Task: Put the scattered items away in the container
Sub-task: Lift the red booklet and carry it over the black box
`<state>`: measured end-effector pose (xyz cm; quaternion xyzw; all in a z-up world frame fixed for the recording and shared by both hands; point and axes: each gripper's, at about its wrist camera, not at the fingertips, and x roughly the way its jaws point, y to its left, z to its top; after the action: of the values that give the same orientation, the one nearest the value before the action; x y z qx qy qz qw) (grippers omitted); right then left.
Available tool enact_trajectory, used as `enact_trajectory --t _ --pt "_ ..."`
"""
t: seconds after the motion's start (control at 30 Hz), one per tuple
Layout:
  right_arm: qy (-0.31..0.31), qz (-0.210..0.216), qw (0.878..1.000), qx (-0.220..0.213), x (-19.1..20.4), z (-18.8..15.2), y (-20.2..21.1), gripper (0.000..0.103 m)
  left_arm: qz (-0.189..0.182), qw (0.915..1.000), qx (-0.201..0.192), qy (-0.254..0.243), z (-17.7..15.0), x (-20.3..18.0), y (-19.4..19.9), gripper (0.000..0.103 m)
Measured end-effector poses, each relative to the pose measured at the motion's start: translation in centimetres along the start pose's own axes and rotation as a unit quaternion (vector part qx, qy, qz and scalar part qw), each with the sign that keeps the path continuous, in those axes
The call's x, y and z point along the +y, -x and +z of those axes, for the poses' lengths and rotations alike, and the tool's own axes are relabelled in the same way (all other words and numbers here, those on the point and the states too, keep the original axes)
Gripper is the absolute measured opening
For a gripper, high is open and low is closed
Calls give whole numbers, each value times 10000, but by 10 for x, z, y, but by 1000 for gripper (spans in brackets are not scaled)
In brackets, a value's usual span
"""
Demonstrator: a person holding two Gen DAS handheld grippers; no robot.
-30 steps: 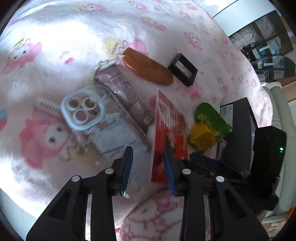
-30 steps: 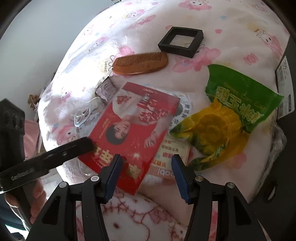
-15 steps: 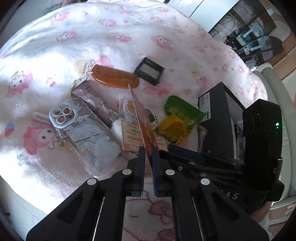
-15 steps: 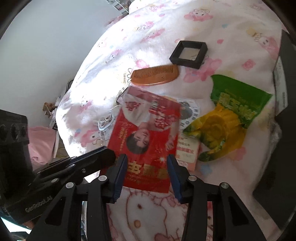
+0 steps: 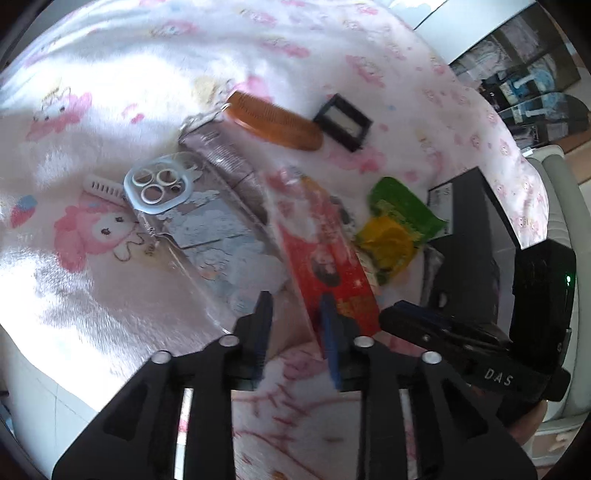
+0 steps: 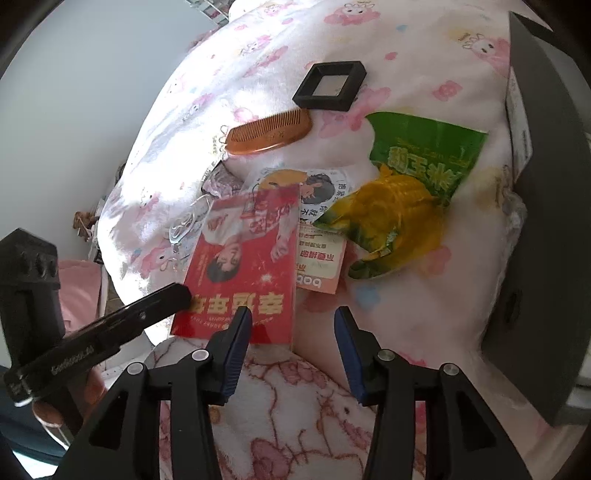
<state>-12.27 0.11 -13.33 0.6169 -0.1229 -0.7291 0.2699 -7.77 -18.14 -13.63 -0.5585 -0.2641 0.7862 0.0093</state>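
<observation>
Left gripper (image 5: 295, 310) fingers opening, red booklet (image 5: 325, 254) edge between them at lower centre, not really pinched. Right gripper (image 6: 293, 325) fingers opening, booklet's corner between, untouched.

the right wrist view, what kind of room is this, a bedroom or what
Probably a bedroom or a home living space. The items lie on a soft fleece blanket printed with pink cartoon characters, and they are personal things: a wooden comb, a phone case and a snack packet.
</observation>
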Motion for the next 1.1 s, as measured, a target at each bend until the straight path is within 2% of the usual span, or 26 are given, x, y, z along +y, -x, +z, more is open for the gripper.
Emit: enact_trajectory --t 0.13,0.23,0.3,0.4,0.5,0.73,0.8,0.87,0.93,1.0,1.1 --pt "-64 -137 9998 99 -2 10 -15 43 51 10000 15 76 13 10 -12 29" --pt "-91 -8 9998 202 -3 17 -26 43 39 10000 -10 61 20 12 -19 28" --pt "49 50 9996 267 4 19 -35 43 15 10000 12 32 22 10 -22 14" --pt "175 108 9995 248 12 19 -38 43 2 10000 19 -86 20 2 -24 11" --pt "215 190 9994 183 18 18 -32 42 45 9997 -33 -245 16 -5 -19 11" --pt "202 259 9993 199 17 4 -18 42 -204 9992 151 -306 4 -12 -10 12" --pt "231 258 9992 183 16 -1 -10 42 -200 9994 206 -173 2 -12 -7 12" --pt "152 272 9994 175 11 -3 -7 42 -188 9996 160 -119 3 -10 -8 15" --pt "81 159 9998 110 7 -1 -8 42 -79 9998 166 -24 9 -5 -13 15" --pt "3 18 10000 73 3 5 -13 42 -141 9998 171 -27 16 -4 -19 18" --pt "-113 133 9997 164 -4 12 -26 42 -223 9992 319 11 23 -4 -31 20"
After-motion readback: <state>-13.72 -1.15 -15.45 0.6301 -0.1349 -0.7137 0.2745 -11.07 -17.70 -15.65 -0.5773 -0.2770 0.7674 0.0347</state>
